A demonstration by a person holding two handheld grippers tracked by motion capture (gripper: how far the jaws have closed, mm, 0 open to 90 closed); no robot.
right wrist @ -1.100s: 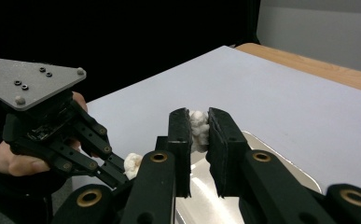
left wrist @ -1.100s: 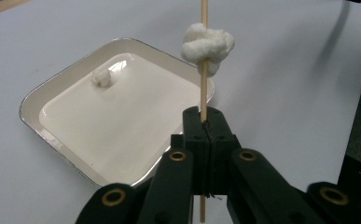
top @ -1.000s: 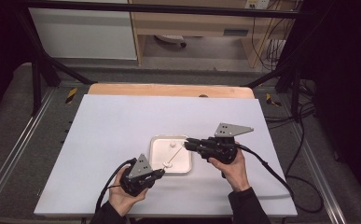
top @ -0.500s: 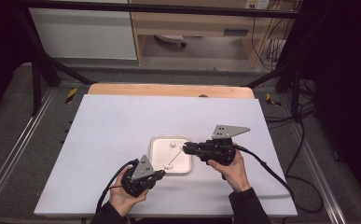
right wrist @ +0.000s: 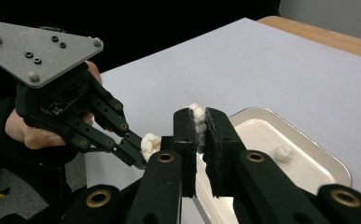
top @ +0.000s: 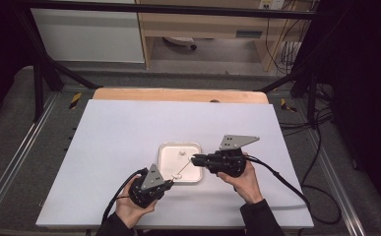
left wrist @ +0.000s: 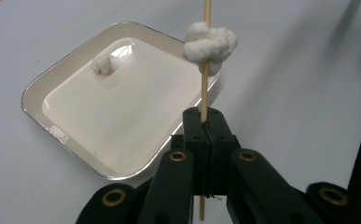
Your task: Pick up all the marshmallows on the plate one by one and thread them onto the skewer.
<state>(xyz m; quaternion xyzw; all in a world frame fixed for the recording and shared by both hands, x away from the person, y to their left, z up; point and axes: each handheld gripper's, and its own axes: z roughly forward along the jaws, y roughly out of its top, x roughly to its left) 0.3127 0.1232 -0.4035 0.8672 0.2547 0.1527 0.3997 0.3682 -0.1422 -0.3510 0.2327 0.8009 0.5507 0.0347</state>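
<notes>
My left gripper (left wrist: 205, 116) is shut on a thin wooden skewer (left wrist: 205, 84) that carries a white fluffy lump (left wrist: 210, 44). In the high view the left gripper (top: 171, 183) sits at the near edge of a white square tray (top: 161, 152), and the skewer (top: 182, 171) slants up to the right gripper (top: 194, 159). The right gripper (right wrist: 197, 116) has just been closing and is shut on a second white lump (right wrist: 198, 120) at the skewer's far end. The first lump (right wrist: 149, 142) sits by the left gripper's tips (right wrist: 134, 151). One small white piece (left wrist: 101, 64) lies in the tray (left wrist: 33, 88).
The tray stands on a white tabletop (top: 129, 128) with a wooden strip (top: 178, 95) along its far edge. Black cables (top: 281, 177) trail from both grippers toward the near side. Dark metal frame rails (top: 11, 162) run along the table's sides.
The right gripper has dropped slightly toward the tray and the skewer tip. The left gripper holds its place with the skewer.
</notes>
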